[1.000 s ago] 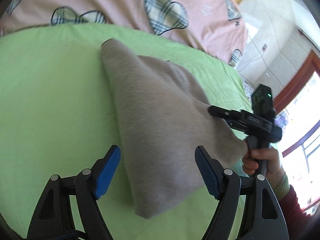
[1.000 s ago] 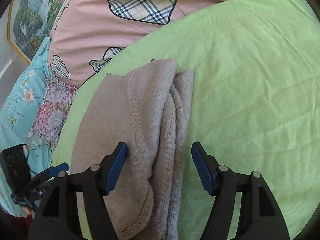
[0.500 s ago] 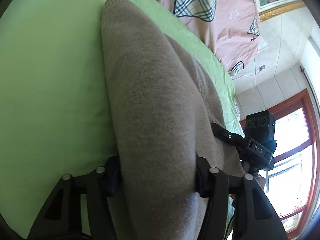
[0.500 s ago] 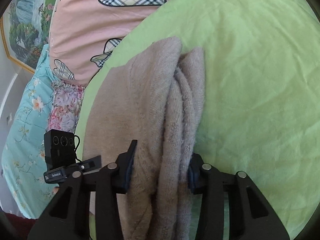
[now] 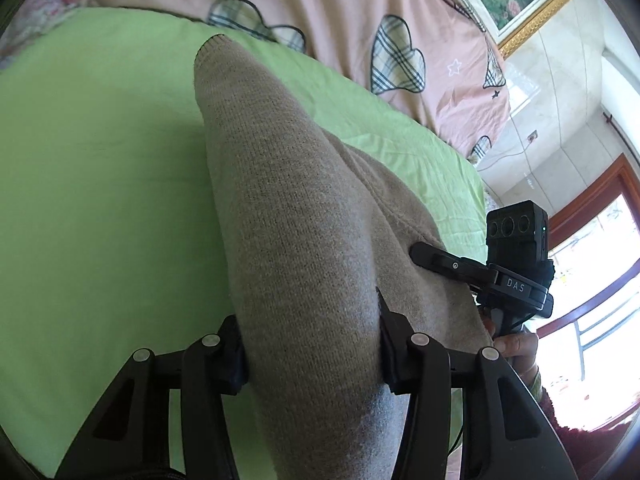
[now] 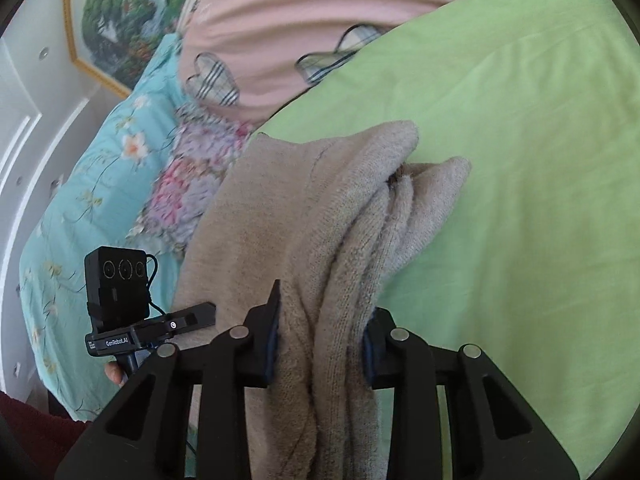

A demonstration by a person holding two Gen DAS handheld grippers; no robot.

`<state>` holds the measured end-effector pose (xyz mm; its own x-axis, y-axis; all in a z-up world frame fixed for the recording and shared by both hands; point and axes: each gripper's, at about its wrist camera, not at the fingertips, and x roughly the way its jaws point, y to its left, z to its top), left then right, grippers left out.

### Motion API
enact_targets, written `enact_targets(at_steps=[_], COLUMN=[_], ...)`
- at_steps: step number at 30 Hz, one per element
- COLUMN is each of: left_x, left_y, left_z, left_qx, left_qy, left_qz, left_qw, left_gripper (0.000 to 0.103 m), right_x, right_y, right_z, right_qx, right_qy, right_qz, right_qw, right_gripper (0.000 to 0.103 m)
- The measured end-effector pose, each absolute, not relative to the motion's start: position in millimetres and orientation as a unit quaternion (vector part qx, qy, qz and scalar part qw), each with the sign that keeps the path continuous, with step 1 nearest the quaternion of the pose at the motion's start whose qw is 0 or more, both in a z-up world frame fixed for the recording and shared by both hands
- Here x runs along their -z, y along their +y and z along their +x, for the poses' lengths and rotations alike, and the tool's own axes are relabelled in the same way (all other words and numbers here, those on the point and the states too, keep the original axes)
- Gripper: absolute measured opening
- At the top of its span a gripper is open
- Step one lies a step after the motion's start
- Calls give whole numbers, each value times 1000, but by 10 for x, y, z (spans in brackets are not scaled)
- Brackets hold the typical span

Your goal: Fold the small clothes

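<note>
Left wrist view: the left gripper (image 5: 312, 354) has its jaws closing on a thick fold of the beige sweater (image 5: 288, 208), with the pads pressed into the knit on both sides. The sweater runs from the jaws away across the green sheet (image 5: 100, 200), one narrow end lying furthest from the camera. To the right, the right gripper (image 5: 424, 252) meets the sweater's far edge; its jaws are hidden by cloth from here. A hand (image 5: 516, 346) grips its handle. A pink quilt (image 5: 360, 12) with plaid hearts lies beyond the sheet.

Right wrist view: the right gripper (image 6: 320, 344) has its jaws closing on a bunched, rolled section of the sweater (image 6: 320, 208), pads pressing the cloth. The sweater lies on the sheet (image 6: 520, 160) near its left edge. The left gripper (image 6: 200, 314) touches the sweater at lower left. A floral blue cover (image 6: 100, 184) lies beyond.
</note>
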<state>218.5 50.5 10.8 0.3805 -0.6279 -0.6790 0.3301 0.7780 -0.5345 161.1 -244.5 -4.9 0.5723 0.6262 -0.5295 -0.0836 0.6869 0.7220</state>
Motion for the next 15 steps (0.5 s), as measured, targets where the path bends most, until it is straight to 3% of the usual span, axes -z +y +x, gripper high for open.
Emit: enact_targets(at_steps=[7, 15], left_x=[218, 469], left_y=[996, 1105], left_z=[1958, 1870], left_qx=[256, 256], left_qy=[481, 473], left_qz=[-178, -228], left_qw=[819, 811], left_gripper=[51, 65], right_x=[296, 491], right_y=[-1879, -1879], right_z=[1762, 1690], right_qx=[-238, -203], right_qy=[429, 435], right_qz=[322, 327], right_qw=[810, 814], right_gripper=[33, 36])
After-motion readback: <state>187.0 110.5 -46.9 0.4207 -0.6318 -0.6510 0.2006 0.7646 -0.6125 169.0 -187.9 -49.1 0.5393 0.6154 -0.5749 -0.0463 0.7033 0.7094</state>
